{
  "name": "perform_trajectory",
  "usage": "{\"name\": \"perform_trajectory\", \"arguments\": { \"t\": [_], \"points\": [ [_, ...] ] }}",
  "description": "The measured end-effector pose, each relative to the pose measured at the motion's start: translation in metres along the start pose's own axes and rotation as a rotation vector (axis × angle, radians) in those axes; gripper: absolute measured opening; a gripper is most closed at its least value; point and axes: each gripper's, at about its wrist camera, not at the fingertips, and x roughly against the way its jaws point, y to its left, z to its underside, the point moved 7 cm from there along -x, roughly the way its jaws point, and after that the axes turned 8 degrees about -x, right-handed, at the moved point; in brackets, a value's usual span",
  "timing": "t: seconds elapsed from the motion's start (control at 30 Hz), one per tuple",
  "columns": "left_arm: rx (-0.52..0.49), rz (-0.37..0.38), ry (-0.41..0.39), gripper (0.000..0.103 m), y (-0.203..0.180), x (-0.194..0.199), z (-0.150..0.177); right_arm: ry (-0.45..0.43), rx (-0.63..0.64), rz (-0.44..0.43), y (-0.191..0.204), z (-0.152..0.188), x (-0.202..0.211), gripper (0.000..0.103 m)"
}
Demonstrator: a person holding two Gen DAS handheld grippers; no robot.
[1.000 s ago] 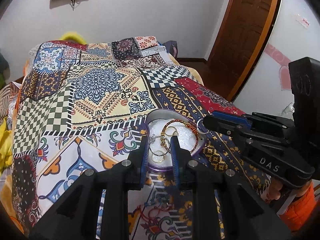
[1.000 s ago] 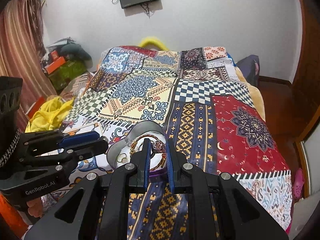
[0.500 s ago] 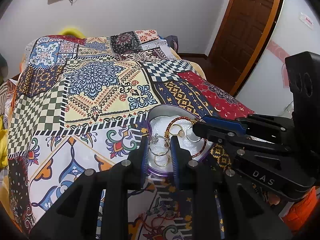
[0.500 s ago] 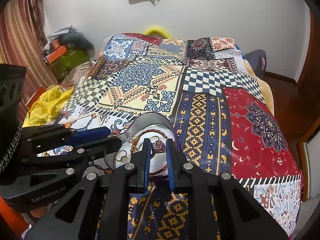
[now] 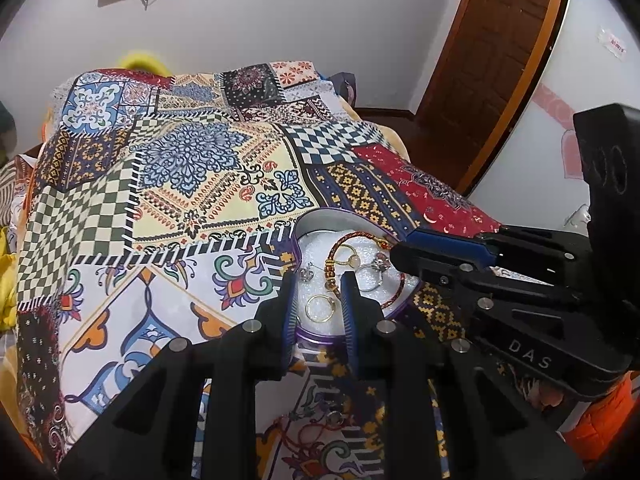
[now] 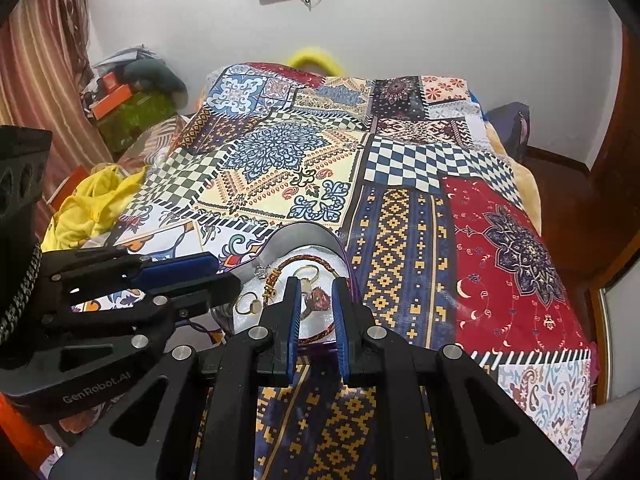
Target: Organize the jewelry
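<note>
A purple-rimmed jewelry box (image 5: 320, 220) with white lining lies on the patterned bedspread (image 5: 192, 184). Inside lie a red-gold braided bracelet (image 5: 340, 242), a gold ring (image 5: 318, 307), a silver ring (image 5: 374, 278) and a small silver stud (image 5: 307, 274). My left gripper (image 5: 318, 308) is open just above the gold ring, fingers either side of it. My right gripper (image 6: 315, 304) is open over the box (image 6: 304, 236), with a ring bearing a red stone (image 6: 318, 298) lying between its fingers. The bracelet (image 6: 304, 258) and gold ring (image 6: 246, 304) show there too.
A loose ring and red thread (image 5: 332, 418) lie on the bedspread under the left gripper. Yellow clothes (image 6: 86, 208) and boxes (image 6: 120, 100) pile up at the bed's left. A wooden door (image 5: 500, 52) stands at the right.
The left gripper has let the hoop rings drop into the box and now stands open over them. The right gripper moved in over the box and widened; the red-stone ring lies loose between its fingers.
</note>
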Motion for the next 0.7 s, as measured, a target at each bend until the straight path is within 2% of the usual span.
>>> {"name": "perform_trajectory", "arguments": {
  "t": [0.1,0.23,0.4,0.6,0.7],
  "points": [
    [-0.004,-0.009,-0.017,0.021,0.000,0.012,-0.002,-0.004,0.001,0.002,0.001,0.000,0.006,0.015],
    [-0.006,-0.028,-0.036,0.021,0.001,0.029,-0.005,-0.021,-0.005,0.007,0.003,-0.002,0.018,0.023],
    [-0.001,-0.055,-0.049,0.027,0.006,0.047,-0.003,-0.041,-0.005,0.001,0.008,-0.002,0.031,0.029],
    [0.003,-0.068,-0.022,0.031,0.009,0.055,0.013,-0.041,0.004,-0.004,0.015,0.006,0.040,0.031],
    [-0.003,-0.073,0.009,0.031,0.008,0.052,0.025,-0.021,-0.002,-0.017,0.018,0.014,0.038,0.036]
  ]
}}
